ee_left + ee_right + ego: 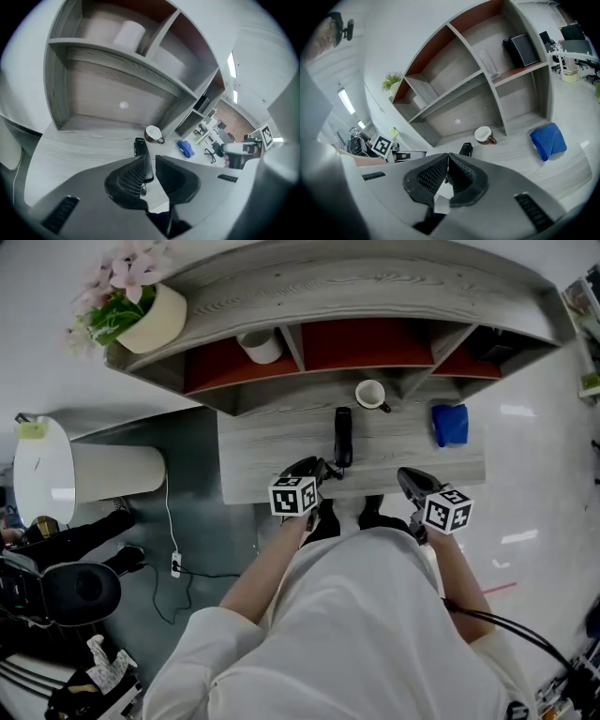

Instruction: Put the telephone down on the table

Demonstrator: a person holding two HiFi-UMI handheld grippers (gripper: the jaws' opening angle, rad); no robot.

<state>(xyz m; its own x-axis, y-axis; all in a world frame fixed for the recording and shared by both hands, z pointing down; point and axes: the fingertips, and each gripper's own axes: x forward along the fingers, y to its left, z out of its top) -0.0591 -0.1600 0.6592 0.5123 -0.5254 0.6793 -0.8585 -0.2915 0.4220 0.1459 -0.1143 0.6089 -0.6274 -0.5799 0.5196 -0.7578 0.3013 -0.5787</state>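
I'm looking down on a grey wood-grain desk (272, 442) with a curved shelf unit (375, 292) behind it, some of its compartments backed in red. My left claw (328, 469) sits low over the front of the desk with its jaws drawn narrow. A slim gap remains, and the near end of the telephone (343, 435) shows in it, close against the left pad but clear of the right one, so I don't read it as a grip. The telephone lies flat on the desk, its length pointing at the shelves. Just past its far end, slightly right, stands a mug (371, 395). Farther right lies a blue cloth (450, 424), well apart. My right claw (411, 482) hangs at the desk's front edge, tips together, nothing between them. A flower pot (155, 320) tops the shelf's left end.
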